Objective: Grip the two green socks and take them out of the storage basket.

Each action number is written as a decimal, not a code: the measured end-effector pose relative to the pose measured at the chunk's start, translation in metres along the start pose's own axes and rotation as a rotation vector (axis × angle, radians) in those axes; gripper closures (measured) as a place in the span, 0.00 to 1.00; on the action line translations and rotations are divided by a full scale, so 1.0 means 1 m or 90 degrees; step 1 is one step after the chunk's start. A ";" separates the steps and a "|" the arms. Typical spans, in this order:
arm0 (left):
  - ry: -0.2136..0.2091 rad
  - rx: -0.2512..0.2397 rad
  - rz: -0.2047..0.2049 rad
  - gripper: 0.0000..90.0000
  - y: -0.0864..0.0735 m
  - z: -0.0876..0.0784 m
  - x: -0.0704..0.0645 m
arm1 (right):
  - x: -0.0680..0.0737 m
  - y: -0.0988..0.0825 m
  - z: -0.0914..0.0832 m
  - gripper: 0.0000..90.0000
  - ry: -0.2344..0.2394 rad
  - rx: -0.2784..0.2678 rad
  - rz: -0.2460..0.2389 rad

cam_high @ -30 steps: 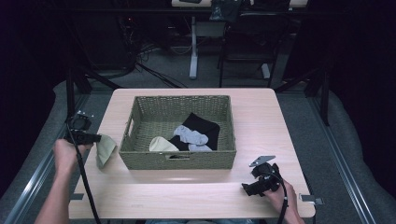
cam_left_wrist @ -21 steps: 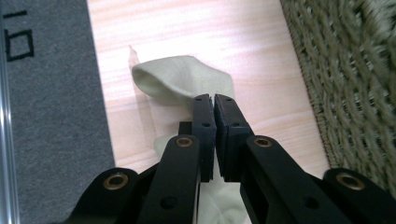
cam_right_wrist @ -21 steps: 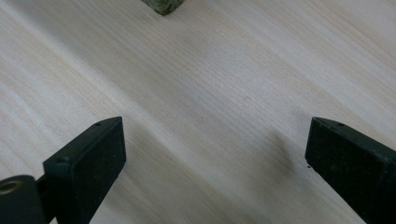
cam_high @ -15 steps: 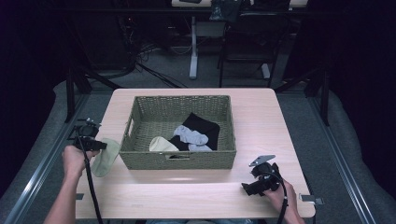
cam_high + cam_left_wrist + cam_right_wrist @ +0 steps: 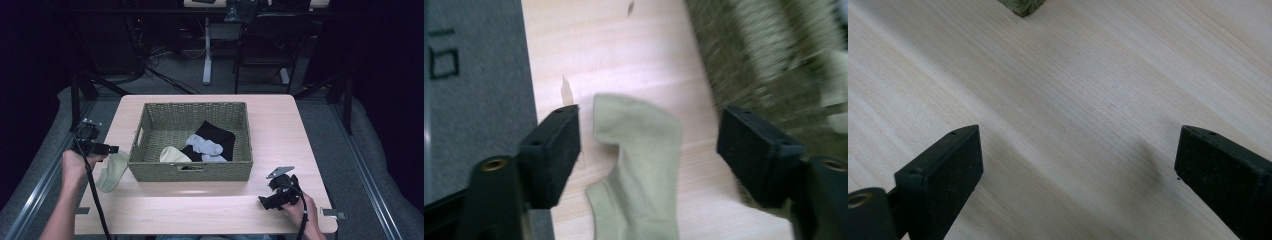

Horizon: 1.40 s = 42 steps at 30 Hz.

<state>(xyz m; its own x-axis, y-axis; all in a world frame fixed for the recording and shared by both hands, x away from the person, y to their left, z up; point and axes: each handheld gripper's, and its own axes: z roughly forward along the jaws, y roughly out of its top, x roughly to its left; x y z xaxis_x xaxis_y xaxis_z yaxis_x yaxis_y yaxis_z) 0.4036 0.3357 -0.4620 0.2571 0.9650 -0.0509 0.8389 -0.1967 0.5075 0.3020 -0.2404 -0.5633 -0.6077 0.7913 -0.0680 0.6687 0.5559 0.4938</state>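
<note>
Left tool [image 5: 649,145] just opened | green sock [image 5: 113,171] dropped on table [image 5: 200,210]

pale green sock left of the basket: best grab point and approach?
Take the pale green sock at its near, lower end, coming straight down with the left claw. It lies flat and limp on the table, and its upper end sits close to the basket wall, so that end is crowded.

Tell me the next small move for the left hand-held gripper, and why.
Probably lift clear and reach into the basket for another sock. The left hand-held gripper has just been opening; its jaws stand apart, and the green sock lies flat on the table untouched, while more socks remain inside.
</note>
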 end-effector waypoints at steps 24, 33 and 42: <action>-0.060 0.004 0.188 0.08 0.077 0.002 -0.113 | 0.000 0.000 -0.001 0.06 0.007 0.001 -0.006; -0.091 0.073 0.240 0.11 0.076 0.045 -0.136 | 0.000 0.000 -0.001 0.06 0.006 0.005 -0.008; -0.118 0.129 0.283 0.13 0.075 0.074 -0.153 | 0.000 0.000 -0.001 0.06 0.007 0.006 -0.007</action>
<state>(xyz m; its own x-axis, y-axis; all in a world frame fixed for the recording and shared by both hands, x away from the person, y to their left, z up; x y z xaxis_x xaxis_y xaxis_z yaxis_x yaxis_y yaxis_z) 0.4625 0.1604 -0.4799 0.6752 0.7371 -0.0287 0.7004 -0.6285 0.3383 0.3017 -0.2404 -0.5629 -0.6198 0.7822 -0.0632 0.6657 0.5667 0.4855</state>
